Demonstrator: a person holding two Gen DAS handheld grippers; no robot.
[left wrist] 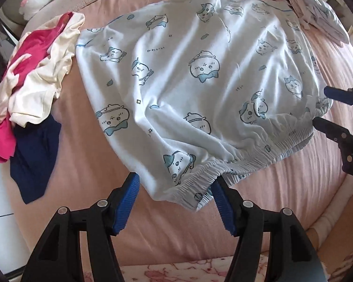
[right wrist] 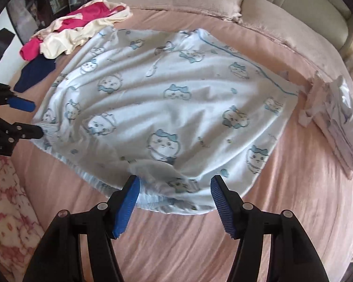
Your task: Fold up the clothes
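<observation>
Light blue pajama shorts point(left wrist: 195, 89) with a cartoon animal print lie spread flat on the pink bed point(left wrist: 101, 230), elastic waistband point(left wrist: 247, 162) toward me. They also show in the right wrist view point(right wrist: 167, 108). My left gripper point(left wrist: 175, 202) is open, its jaws on either side of the left waistband corner. My right gripper point(right wrist: 174, 199) is open, straddling the right waistband corner. Each gripper shows in the other's view, the right one point(left wrist: 320, 108) and the left one point(right wrist: 33, 117), both open at the waistband ends.
A heap of pink and cream clothes point(left wrist: 33, 70) with a navy piece point(left wrist: 33, 159) lies at the left. A stack of folded clothes point(right wrist: 341, 129) sits at the right. Pillows and a headboard point(right wrist: 282, 2) are at the far end. A floral blanket point(right wrist: 9, 211) lies near left.
</observation>
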